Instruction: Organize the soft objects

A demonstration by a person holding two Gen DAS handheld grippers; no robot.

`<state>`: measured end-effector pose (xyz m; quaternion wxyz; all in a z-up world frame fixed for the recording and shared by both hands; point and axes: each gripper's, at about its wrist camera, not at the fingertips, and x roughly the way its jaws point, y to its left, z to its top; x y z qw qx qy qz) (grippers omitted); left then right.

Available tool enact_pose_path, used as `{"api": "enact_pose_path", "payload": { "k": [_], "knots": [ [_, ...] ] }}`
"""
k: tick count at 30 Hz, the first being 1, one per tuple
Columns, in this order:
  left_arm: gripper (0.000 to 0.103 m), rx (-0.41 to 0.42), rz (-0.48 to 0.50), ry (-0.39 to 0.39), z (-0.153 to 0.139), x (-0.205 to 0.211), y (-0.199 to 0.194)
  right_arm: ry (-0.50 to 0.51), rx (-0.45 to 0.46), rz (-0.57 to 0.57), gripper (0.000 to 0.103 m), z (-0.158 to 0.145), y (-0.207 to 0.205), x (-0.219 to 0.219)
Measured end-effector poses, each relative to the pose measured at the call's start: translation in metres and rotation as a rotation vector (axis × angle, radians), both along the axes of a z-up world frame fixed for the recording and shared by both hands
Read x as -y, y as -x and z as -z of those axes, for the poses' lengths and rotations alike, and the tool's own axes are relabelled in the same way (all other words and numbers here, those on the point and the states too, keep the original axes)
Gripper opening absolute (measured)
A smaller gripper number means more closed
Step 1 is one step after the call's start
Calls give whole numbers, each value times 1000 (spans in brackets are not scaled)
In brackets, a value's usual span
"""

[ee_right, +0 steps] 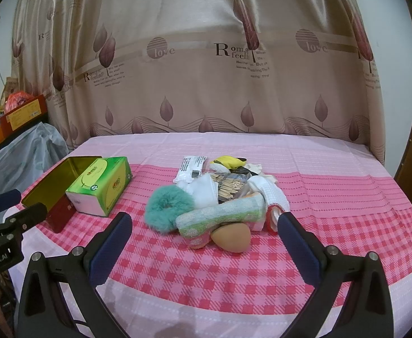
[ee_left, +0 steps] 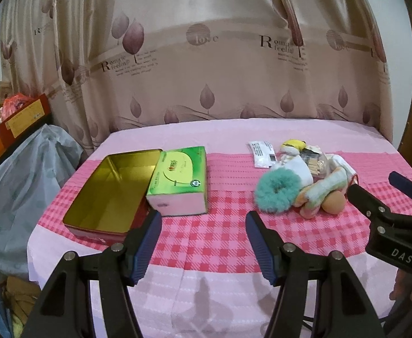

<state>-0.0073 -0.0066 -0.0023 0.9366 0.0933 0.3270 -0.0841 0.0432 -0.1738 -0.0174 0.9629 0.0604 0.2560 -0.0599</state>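
Your left gripper point(ee_left: 203, 225) hangs wide open over bare pink checked cloth point(ee_left: 206, 242), holding and touching nothing. Your right gripper point(ee_right: 204, 225) is spread wide too, empty, its fingers flanking the near edge of the pile without touching it.

Between those fingers a rolled pastel towel point(ee_right: 220, 217) lies with its long axis across the table, a tan sponge point(ee_right: 231, 238) tucked against its near side. A teal fluffy scrunchie point(ee_right: 167, 207) touches the roll's left end. White cloths point(ee_right: 206, 193), a packet of sticks point(ee_right: 229, 187) and a yellow toy point(ee_right: 228, 162) crowd behind.

To the left, well apart, stand a green tissue box point(ee_left: 179, 181) and an open gold-lined tin point(ee_left: 113, 191), side by side and touching.
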Motion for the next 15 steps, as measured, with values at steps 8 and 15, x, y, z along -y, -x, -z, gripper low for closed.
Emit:
{"api": "enact_pose_path", "payload": {
  "k": [8,15],
  "knots": [
    [63,-41,3,-16,5,2,-3,-3,0,0,103,1,0,0],
    [63,-54,-16,-21,7,-1,-5,-4,-1,1,103,1,0,-3]
  ]
}}
